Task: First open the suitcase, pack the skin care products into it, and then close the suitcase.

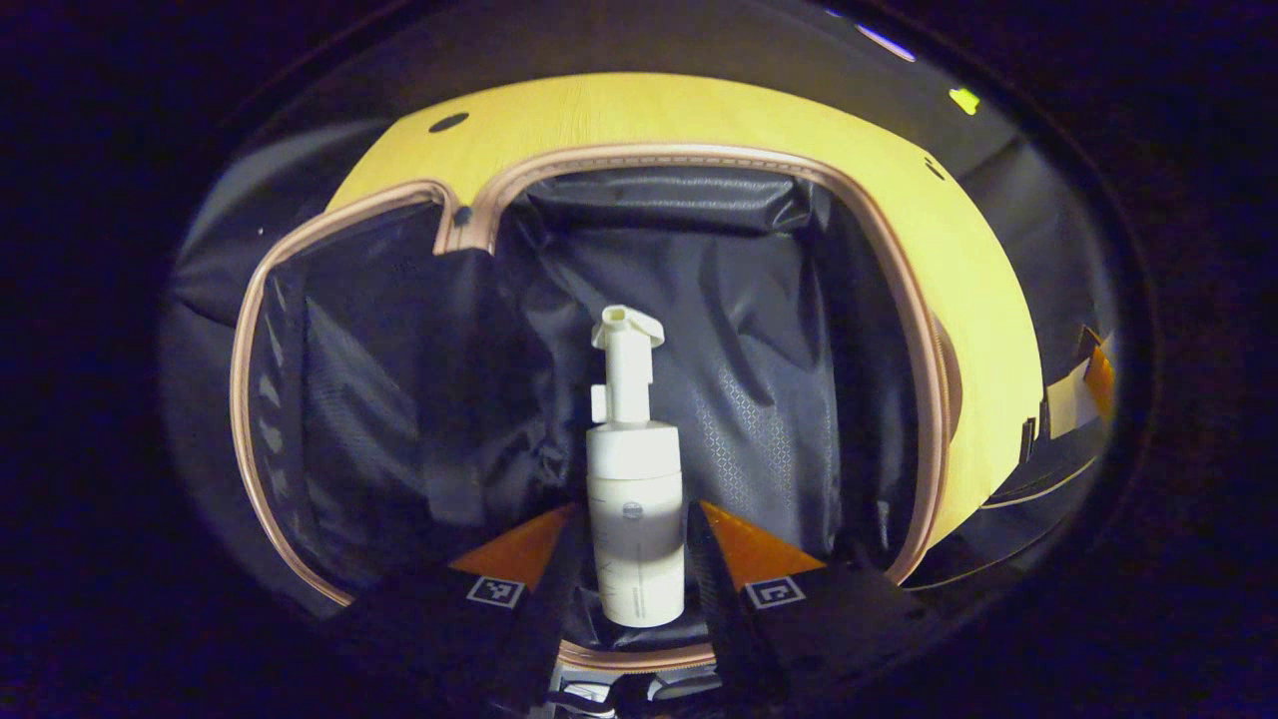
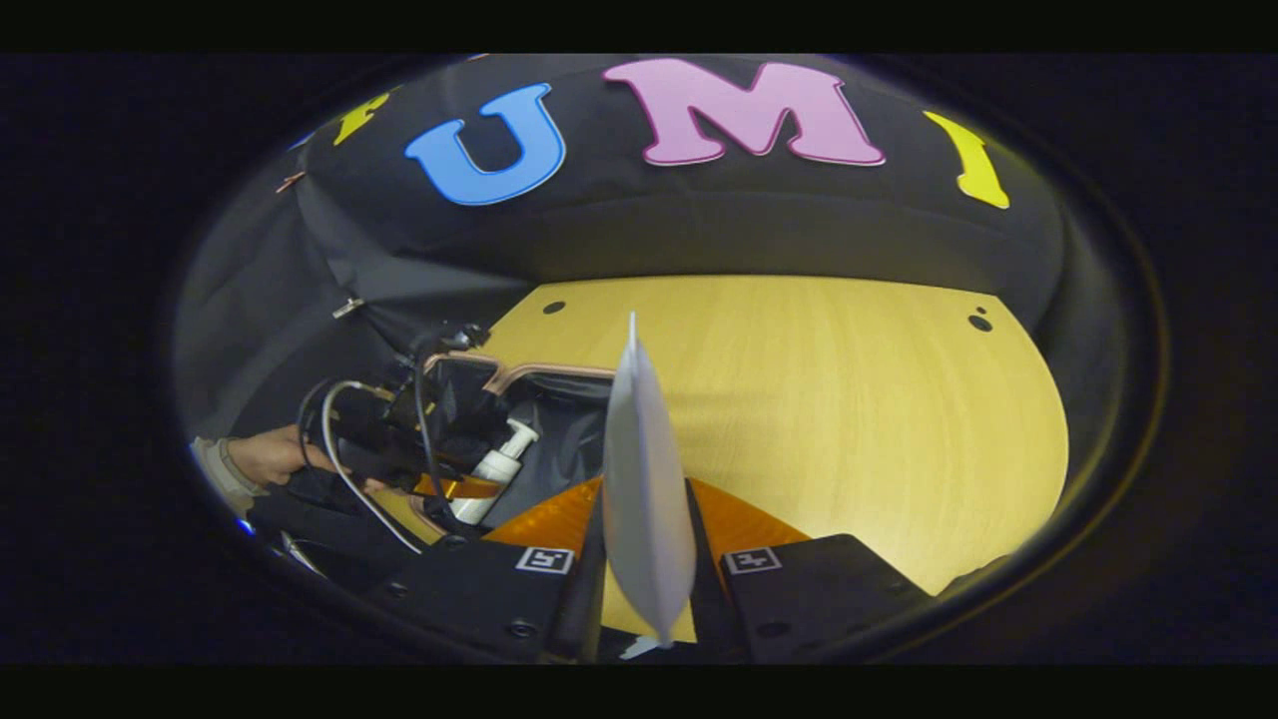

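In the left gripper view my left gripper (image 1: 635, 544) is shut on a white pump bottle (image 1: 633, 499), held upright over the open suitcase (image 1: 699, 160) with its dark lining and pink zipper rim. In the right gripper view my right gripper (image 2: 644, 559) is shut on a flat white tube (image 2: 644, 489), seen edge-on above the wooden table (image 2: 849, 399). That same view shows the left gripper (image 2: 449, 469) at the left with the pump bottle (image 2: 494, 469) over the suitcase (image 2: 539, 374), and a hand (image 2: 265, 459) holding it.
The suitcase's lid half (image 1: 339, 399) lies open to the left with a mesh lining. The yellow wooden table (image 1: 978, 300) runs along the right of the suitcase. Black cloth walls (image 2: 699, 220) stand behind the table.
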Tool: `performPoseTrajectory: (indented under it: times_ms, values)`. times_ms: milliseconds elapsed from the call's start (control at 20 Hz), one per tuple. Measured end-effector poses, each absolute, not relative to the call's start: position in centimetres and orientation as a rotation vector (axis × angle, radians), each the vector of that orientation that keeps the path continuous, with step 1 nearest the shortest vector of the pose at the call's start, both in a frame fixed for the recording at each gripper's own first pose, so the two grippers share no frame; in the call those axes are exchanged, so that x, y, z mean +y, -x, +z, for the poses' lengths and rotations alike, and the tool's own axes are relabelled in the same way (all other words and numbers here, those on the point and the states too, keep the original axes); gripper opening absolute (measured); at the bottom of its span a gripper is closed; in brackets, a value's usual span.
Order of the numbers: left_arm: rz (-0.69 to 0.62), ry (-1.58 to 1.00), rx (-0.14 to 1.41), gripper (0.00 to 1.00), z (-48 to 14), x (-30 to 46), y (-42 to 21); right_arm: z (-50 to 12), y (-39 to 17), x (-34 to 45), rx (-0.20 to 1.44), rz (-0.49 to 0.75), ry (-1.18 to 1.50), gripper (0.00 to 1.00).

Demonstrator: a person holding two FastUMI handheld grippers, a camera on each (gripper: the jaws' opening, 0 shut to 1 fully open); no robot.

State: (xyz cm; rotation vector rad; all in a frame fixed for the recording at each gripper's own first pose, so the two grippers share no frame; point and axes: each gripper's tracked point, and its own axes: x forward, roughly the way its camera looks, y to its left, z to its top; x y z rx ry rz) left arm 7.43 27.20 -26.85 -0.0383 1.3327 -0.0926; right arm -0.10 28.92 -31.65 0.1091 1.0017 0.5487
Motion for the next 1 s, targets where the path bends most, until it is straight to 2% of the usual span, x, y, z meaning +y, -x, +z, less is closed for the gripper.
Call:
performPoseTrajectory:
  times_ms: [150,250,350,500,700,800,1000]
  values:
    - [-0.083,0.041,1.143,0.83,-22.4,28.8,-8.5,-32.8,3.3,33.4,1.182,0.686,-0.193,0.40]
    - [-0.088,0.071,1.015,0.85,-19.3,30.3,-8.9,-34.1,4.6,36.1,1.284,0.738,-0.262,0.40]
    - [-0.045,0.053,0.951,0.85,-17.8,33.9,-8.4,-36.2,5.4,38.7,1.381,0.749,-0.253,0.40]
    - [0.079,0.072,0.935,0.86,-17.2,39.7,-6.7,-41.3,7.6,41.9,1.581,0.730,-0.201,0.40]
    - [0.209,0.192,0.959,0.87,-17.2,46.0,-3.3,-45.0,10.4,43.0,1.856,0.614,-0.285,0.40]
    - [0.288,0.233,0.978,0.86,-17.4,49.8,-1.8,-46.0,10.2,43.0,1.913,0.541,-0.324,0.40]
    - [0.364,0.342,0.989,0.90,-18.0,54.6,-0.2,-46.4,9.2,43.2,1.974,0.448,-0.341,0.40]
